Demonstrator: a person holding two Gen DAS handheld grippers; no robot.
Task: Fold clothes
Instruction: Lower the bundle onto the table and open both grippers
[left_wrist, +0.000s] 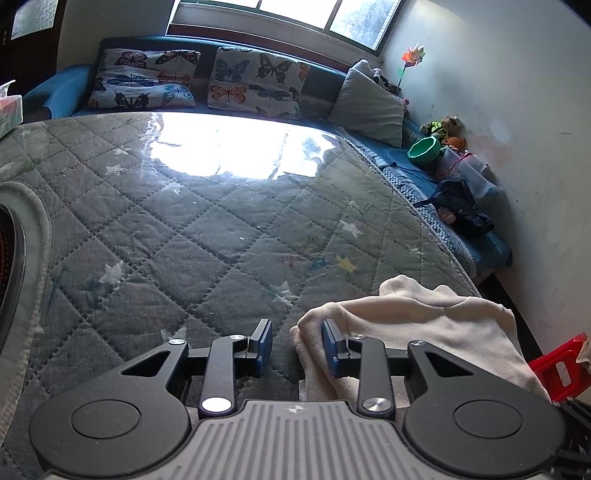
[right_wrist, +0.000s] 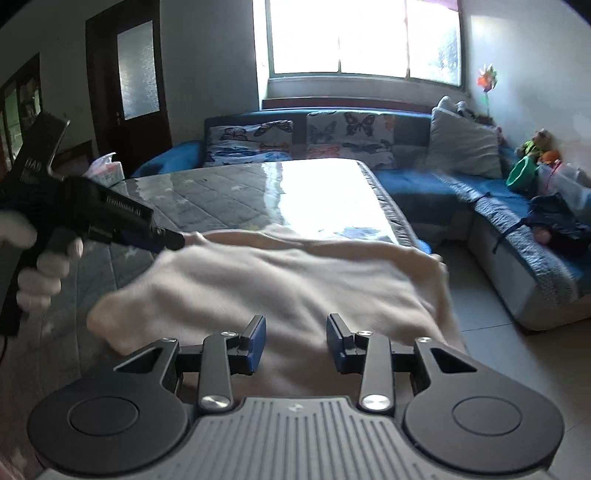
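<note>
Cream fleece garment (right_wrist: 280, 291) lies spread on the grey quilted star-print table cover (left_wrist: 192, 221), near its edge. Both black grippers have their blue-padded jaws apart: the left gripper (left_wrist: 297, 345) at the garment's corner, the right gripper (right_wrist: 295, 341) just above its near hem.

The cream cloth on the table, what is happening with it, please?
A person with a two-finger gripper in each hand is folding a cream garment on a quilted grey table cover. The left gripper is open, one finger over the cloth's edge, the other above the cover. The right gripper hangs open above the garment's near side. Neither holds it. The garment lies partly bunched, near the table's right edge.
</note>
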